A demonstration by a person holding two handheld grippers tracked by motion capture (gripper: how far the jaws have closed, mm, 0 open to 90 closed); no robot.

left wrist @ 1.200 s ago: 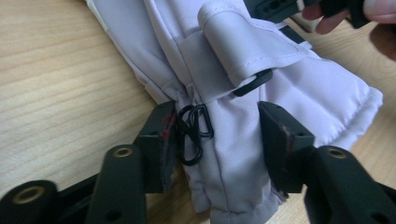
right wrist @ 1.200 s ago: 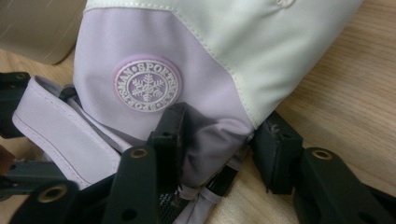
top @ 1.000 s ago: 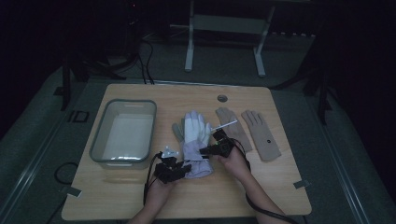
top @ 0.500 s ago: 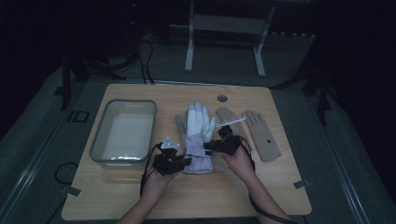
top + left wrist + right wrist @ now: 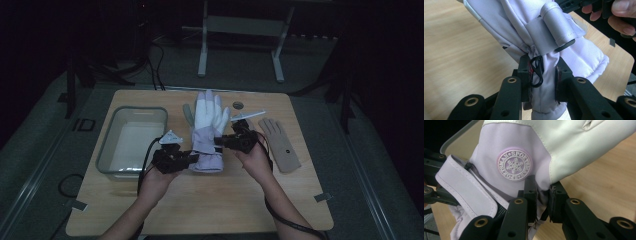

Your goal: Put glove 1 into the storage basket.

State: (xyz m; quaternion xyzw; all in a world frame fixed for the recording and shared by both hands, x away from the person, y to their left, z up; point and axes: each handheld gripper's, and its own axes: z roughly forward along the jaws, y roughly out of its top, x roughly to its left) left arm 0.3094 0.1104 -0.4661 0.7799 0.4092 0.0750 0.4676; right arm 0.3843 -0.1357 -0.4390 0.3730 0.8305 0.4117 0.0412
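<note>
So we're lifting the ski glove [image 5: 207, 132] now. Compared with a second ago, when it was lying flat on the table [image 5: 210, 205] with both grippers down at its cuff, it's hanging in the air between our two hands, fingers pointing away from us and the cuff end toward us. Both hands are coming up together, so the glove is staying pretty level.

The left gripper [image 5: 191, 159] is clenching a bunched fold of the lilac fabric near the wrist strap; in the left gripper view you can see the cloth squeezed between the pads along with a little black clip [image 5: 537, 71]. The right gripper [image 5: 223, 143] is pinching the opposite edge of the cuff, just below the round snowflake patch [image 5: 515, 164]. Jaws on both were closing a touch further within the last second, and they're looking properly bitten in now.

What that means for us: the pick-up part is looking done, and we're guessing the clear plastic bin [image 5: 116, 166] to the left is where it's headed, since it's sitting right beside the glove. The tan glove [image 5: 281, 145] is lying untouched on the right, and a grey one [image 5: 188, 113] is peeking out behind the lifted one.
</note>
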